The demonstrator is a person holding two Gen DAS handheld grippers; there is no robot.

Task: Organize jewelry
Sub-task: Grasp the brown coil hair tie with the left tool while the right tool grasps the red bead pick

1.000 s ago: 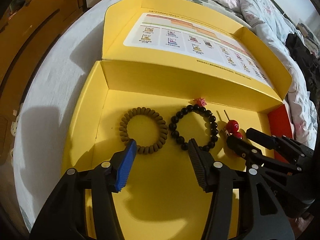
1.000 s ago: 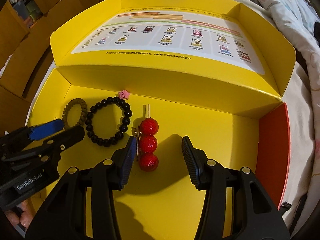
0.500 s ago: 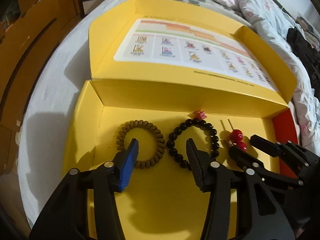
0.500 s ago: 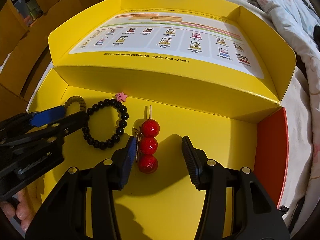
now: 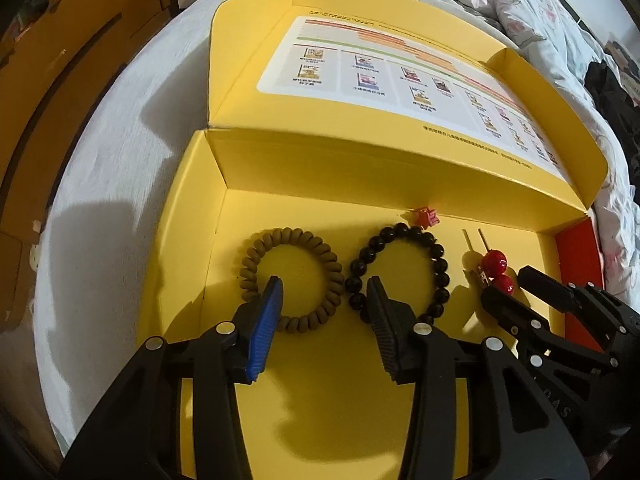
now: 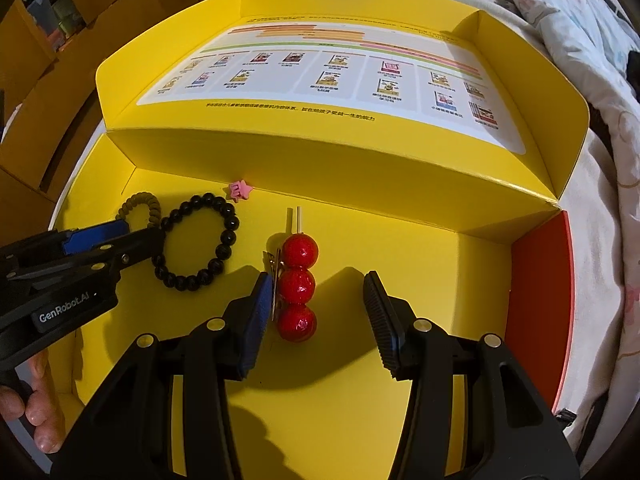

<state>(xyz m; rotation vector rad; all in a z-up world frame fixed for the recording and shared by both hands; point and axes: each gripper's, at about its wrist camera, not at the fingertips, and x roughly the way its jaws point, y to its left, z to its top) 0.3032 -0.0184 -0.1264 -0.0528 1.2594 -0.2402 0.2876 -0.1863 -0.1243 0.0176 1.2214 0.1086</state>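
left hand-held gripper [image 6: 120,240] | label: "GenRobot.AI" | lid chart [image 6: 320,80]: text unreadable

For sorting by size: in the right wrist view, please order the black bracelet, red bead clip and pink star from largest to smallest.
1. Black bracelet
2. Red bead clip, nearer the camera, so only roughly comparable
3. Pink star, clearly smallest

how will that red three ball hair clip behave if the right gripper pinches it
The red ball clip looks rigid, so it probably lifts as one piece. Its glossy round balls may slip or roll between the right gripper pads. The thin metal clip beside them likely gives a surer grip.
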